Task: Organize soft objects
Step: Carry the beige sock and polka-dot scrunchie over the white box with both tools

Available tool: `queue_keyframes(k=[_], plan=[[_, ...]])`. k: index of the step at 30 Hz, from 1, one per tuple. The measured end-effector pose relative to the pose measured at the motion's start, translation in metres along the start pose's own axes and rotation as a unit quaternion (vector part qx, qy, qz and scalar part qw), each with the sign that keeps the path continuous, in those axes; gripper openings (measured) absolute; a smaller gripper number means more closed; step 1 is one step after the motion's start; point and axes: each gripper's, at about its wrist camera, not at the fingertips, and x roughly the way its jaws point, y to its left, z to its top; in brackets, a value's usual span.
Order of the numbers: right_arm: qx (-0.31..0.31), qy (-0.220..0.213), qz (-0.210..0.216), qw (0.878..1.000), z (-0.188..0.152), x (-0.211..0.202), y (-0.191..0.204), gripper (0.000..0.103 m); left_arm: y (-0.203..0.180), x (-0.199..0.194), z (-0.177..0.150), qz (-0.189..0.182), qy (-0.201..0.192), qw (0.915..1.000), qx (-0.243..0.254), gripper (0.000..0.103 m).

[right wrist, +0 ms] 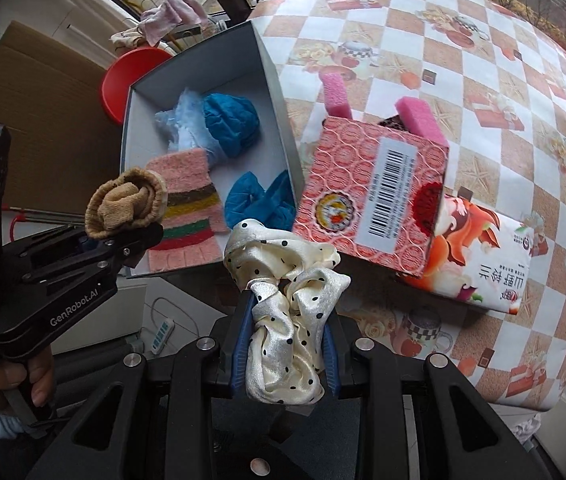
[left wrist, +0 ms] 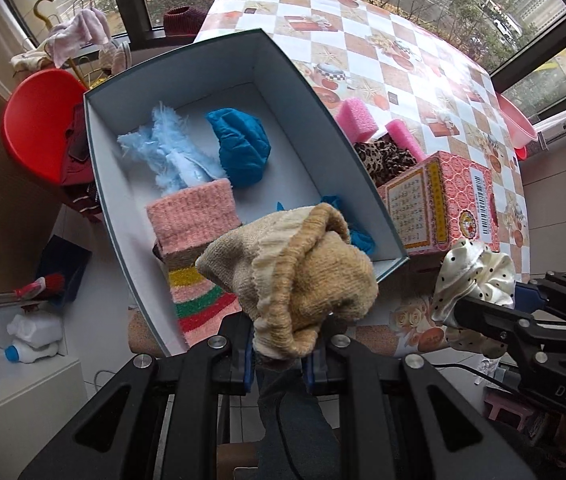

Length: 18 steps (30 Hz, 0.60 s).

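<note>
Right view only: hand (right wrist: 23, 380) gripping left gripper (right wrist: 123, 236)

sock (left wrist: 307, 264): tan | scrunchie (right wrist: 287, 312): cream, black dots | tablecloth (right wrist: 483, 60): checked

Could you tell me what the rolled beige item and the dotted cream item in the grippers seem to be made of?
The rolled beige sock in the left gripper looks like knitted cotton or wool: matte, ribbed cuff. The dotted scrunchie in the right gripper looks like satin, judging by its glossy, crinkled sheen.
</note>
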Motion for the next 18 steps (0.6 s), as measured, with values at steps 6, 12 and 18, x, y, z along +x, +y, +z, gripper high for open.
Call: queue_keyframes(k=[6, 12, 18], plan=[[-0.027, -0.002, 0.003, 1.0, 0.022, 0.006, 0.024, 0.032, 0.017, 0.006, -0.005, 0.0, 0.008, 0.9997, -0.023, 0.019], [-0.045, -0.009, 0.006, 0.999, 0.046, 0.017, 0.045, 0.032, 0.025, 0.01, -0.007, 0.002, 0.012, 0.9992, -0.038, 0.019], [-0.048, -0.005, 0.011, 0.999, 0.064, 0.036, 0.056, 0.032, 0.03, 0.022, -0.005, 0.004, 0.022, 0.9988, -0.044, 0.019]])
